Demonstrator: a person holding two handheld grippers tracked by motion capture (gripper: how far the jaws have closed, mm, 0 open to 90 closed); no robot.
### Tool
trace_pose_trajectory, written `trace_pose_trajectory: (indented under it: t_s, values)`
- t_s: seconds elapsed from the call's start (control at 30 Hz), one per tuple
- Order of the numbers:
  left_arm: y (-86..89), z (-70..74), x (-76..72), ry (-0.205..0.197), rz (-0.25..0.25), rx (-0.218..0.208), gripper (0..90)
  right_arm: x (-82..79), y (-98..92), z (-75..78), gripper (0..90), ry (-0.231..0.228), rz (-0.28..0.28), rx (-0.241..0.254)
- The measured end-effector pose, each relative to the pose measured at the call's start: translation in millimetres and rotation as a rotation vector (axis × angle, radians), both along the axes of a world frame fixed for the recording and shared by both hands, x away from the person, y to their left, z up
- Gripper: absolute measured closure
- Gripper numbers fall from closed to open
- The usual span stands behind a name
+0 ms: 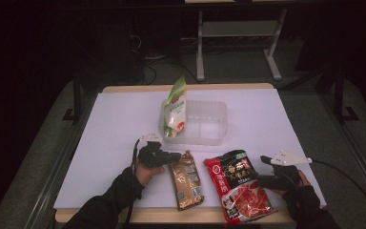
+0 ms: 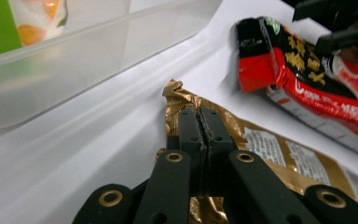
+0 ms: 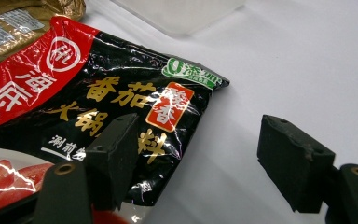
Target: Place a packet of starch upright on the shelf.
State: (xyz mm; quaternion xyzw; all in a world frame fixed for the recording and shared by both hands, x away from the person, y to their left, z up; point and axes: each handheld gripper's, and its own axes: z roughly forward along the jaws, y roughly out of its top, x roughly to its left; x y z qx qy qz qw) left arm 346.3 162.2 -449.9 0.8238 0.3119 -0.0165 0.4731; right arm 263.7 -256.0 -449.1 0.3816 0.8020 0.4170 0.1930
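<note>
Your left gripper (image 2: 200, 126) is clamped on the crinkled far end of the flat gold foil packet (image 1: 187, 180), which lies near the table's front edge, long axis near to far, pinched end toward the clear plastic tub (image 1: 208, 125). The step looks like lifting it; next, raise and carry it to the tub. Your right gripper (image 3: 200, 158) is spread apart beside the red-and-black glossy sauce pouch (image 1: 238, 188).
</note>
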Motion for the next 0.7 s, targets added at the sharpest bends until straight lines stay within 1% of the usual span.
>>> trace_pose_trajectory:
  t_s: [0.07,0.1,0.13,0.17,0.2,0.23,0.27,0.3,0.33,0.4,0.43,0.47,0.5,0.53,0.57,0.6,0.63,0.7]
  values:
    - [0.1,0.0,0.1,0.001,-0.001,0.001,89.3,0.4,0.2,0.1,28.2,0.004,-0.001,0.001]
    - [2.0,1.0,-0.4,-0.007,0.008,-0.008,89.4,0.5,0.2,0.2,28.2,0.002,0.001,0.0]
    - [2.4,2.3,-1.1,-0.02,0.002,-0.005,89.8,0.5,0.2,0.2,28.2,0.002,0.0,0.001]
    - [2.4,2.3,-1.1,-0.02,0.002,-0.005,89.9,0.5,0.2,0.2,28.2,0.002,0.0,0.001]
    - [2.7,3.8,-1.6,-0.029,-0.006,-0.001,90.0,0.6,-0.2,0.3,28.2,0.001,-0.001,0.002]
    - [5.5,9.0,-4.3,-0.048,0.001,-0.02,90.0,0.6,-0.4,0.3,28.2,-0.001,-0.002,0.002]
    - [6.7,12.4,-5.9,-0.061,0.001,-0.023,90.0,0.6,-0.5,0.3,28.2,0.0,-0.003,0.004]
    - [6.7,12.4,-5.9,-0.061,0.001,-0.023,90.0,0.6,-0.5,0.3,28.2,0.0,-0.003,0.004]
    - [10.8,20.5,-11.2,-0.123,0.02,-0.024,90.0,0.4,-0.4,0.3,28.2,-0.001,-0.002,0.004]
    - [16.2,28.4,-14.5,-0.161,0.033,-0.022,90.0,0.3,-0.6,0.4,28.2,-0.002,-0.003,0.005]
    - [20.8,31.7,-16.0,-0.181,0.06,-0.034,90.0,0.3,-0.8,0.3,28.2,-0.001,-0.003,0.005]
    - [26.1,34.9,-16.4,-0.192,0.075,-0.053,90.0,0.4,-0.9,0.4,28.2,-0.003,-0.003,0.006]
    - [26.1,34.9,-16.4,-0.192,0.075,-0.053,90.0,0.3,-1.0,0.4,28.2,-0.004,-0.003,0.006]
    - [35.5,40.2,-16.6,-0.204,0.095,-0.068,90.0,0.4,-1.0,0.4,28.2,-0.004,-0.004,0.006]
    - [35.5,40.2,-16.6,-0.204,0.095,-0.068,90.0,0.4,-1.0,0.4,28.2,-0.004,-0.004,0.006]
    - [43.7,46.1,-17.5,-0.215,0.113,-0.111,90.0,0.5,-1.1,0.5,28.2,-0.004,-0.004,0.007]
    - [43.7,46.1,-17.5,-0.215,0.113,-0.111,90.0,0.5,-1.1,0.5,28.2,-0.004,-0.004,0.007]
    - [48.6,52.8,-19.6,-0.232,0.127,-0.152,90.0,1.1,-0.9,0.3,28.2,-0.002,-0.005,0.006]
